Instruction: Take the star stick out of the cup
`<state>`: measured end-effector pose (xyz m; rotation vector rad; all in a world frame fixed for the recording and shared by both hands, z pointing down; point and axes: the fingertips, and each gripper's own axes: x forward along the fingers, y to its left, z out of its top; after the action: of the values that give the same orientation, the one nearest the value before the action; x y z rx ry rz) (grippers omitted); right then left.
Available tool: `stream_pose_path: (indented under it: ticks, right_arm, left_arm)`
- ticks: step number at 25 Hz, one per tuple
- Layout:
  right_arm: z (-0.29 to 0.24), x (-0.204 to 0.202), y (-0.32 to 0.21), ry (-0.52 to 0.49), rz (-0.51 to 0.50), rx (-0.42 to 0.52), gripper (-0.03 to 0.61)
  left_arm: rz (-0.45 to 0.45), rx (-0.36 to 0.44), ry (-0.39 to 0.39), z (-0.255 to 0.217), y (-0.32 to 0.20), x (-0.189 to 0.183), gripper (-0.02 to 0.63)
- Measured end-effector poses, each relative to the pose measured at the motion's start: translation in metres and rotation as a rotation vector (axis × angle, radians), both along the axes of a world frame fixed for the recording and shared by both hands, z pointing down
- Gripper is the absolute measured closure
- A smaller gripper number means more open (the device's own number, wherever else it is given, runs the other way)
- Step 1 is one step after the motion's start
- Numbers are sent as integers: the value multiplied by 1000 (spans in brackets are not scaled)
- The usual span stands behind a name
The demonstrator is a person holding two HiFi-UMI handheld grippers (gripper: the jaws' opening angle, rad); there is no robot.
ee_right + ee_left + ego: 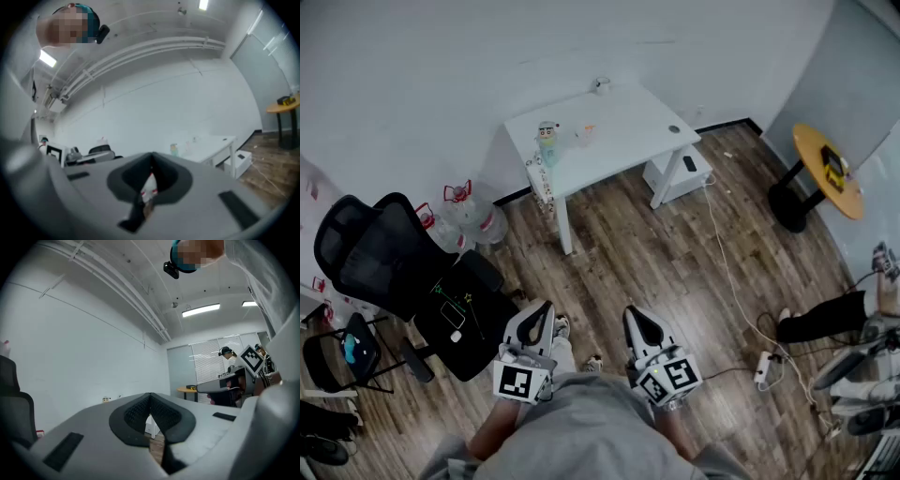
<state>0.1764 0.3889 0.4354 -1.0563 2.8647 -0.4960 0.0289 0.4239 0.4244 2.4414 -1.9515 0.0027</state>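
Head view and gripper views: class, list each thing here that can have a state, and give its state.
left gripper, shut, empty, far from the table.
right gripper, shut, empty.
green container, upright on the white table, untouched.
star stick, too small to make out.
water jugs, upright on the floor.
office chair, upright, nobody seated.

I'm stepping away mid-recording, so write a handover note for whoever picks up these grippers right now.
Left gripper: jaws together, nothing held.
Right gripper: jaws together, nothing held.
Both are held close to the body, well back from the white table.
The cup stands on the table near its left end. The star stick is too small to make out from here.
Done: nothing yet.
Left: walk to the table, open a gripper, grip the stick, lift it out of the cup.
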Motion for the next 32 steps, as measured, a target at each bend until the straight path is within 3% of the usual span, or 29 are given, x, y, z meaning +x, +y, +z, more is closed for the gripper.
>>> stream_pose_path:
  ticks: [10, 19, 32]
  right_arm:
    - [0, -11, 0, 17, -28, 6, 543]
    - [7, -12, -9, 32, -18, -6, 543]
    - [14, -24, -67, 54, 43, -45, 543]
  left_arm:
    - [-20, -11, 9, 4, -1, -9, 583]
    - [15, -20, 19, 11, -17, -3, 583]
    - [80, -37, 43, 17, -92, -16, 583]
